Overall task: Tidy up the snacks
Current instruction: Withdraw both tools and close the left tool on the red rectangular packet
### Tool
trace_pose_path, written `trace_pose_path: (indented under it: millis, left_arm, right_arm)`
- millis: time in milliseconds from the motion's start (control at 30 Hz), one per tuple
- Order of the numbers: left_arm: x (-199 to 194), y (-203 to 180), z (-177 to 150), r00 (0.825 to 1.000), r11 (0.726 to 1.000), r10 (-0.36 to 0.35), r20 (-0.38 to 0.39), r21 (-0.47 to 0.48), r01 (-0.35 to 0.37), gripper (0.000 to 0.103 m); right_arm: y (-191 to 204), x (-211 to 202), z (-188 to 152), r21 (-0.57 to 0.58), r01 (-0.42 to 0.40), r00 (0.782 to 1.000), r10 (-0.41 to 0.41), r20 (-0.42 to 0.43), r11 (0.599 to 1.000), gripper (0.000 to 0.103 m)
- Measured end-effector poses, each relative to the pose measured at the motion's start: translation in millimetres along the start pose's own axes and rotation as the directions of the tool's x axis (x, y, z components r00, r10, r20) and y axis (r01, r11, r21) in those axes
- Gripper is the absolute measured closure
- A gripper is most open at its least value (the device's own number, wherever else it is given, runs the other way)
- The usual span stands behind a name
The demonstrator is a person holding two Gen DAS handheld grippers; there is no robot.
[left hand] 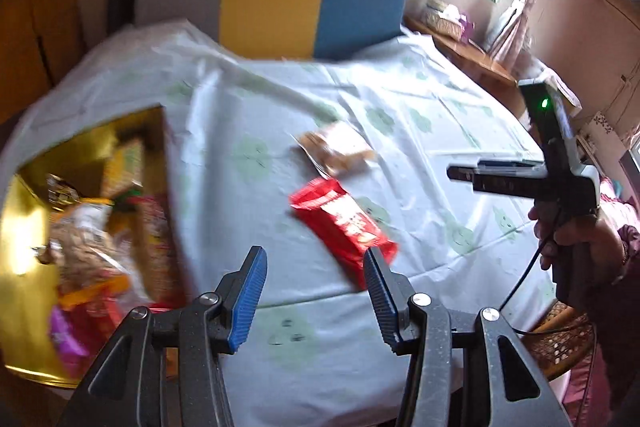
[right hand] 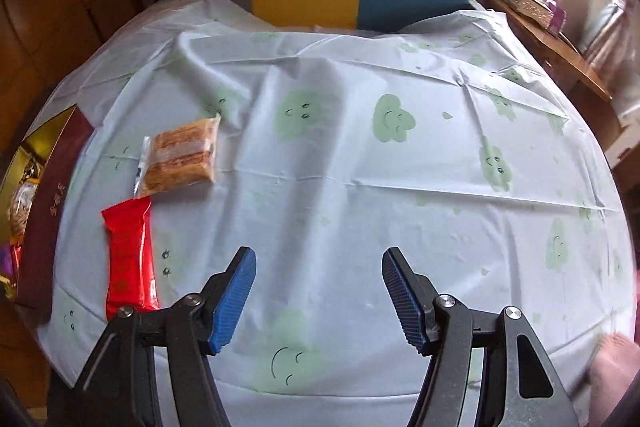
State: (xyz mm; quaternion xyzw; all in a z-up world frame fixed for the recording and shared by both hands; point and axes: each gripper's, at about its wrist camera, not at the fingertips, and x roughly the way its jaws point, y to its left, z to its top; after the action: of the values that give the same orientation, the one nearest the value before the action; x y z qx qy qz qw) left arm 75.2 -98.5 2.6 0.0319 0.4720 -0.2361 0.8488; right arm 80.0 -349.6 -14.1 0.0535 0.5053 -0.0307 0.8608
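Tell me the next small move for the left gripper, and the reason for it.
Probably lower the left hand-held gripper onto the red snack packet and close. Its jaws stand open and empty, the packet lies loose on the tablecloth just ahead of the fingertips, and the gold box holding the other snacks sits close on the left.

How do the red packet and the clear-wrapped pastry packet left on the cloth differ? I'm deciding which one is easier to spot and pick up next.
The red packet is opaque, so its contents are hidden; the pastry packet is see-through, showing layered golden-brown pieces. The red packet is long and narrow; the pastry packet is squarer. The red packet lies nearer the grippers, the pastry packet farther back. Both lie flat on the cloth, outside the gold box, and neither is gripped.
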Motion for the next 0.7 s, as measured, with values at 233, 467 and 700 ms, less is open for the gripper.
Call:
trace_pose_path:
  millis: [233,467,700]
  left_arm:
    - [64,-11,11,0.983,0.99,-0.06,-0.175,-0.139,0.036,0.031]
    - [100,-15,25,0.977,0.983,0.026,-0.21,-0.175,-0.063,0.02]
    - [115,-34,43,0.974,0.986,0.096,-0.207,-0.116,-0.121,0.02]
  right_arm:
    - [-1,-12,3,0.027,-0.065,0.997,0.064,0.047,0.997,0.031]
    - [3,-23,5,0.022,-0.11,0.99,0.107,0.093,0.994,0.029]
    - [-1,-32,7,0.043,-0.133,0.984,0.127,0.128,0.99,0.029]
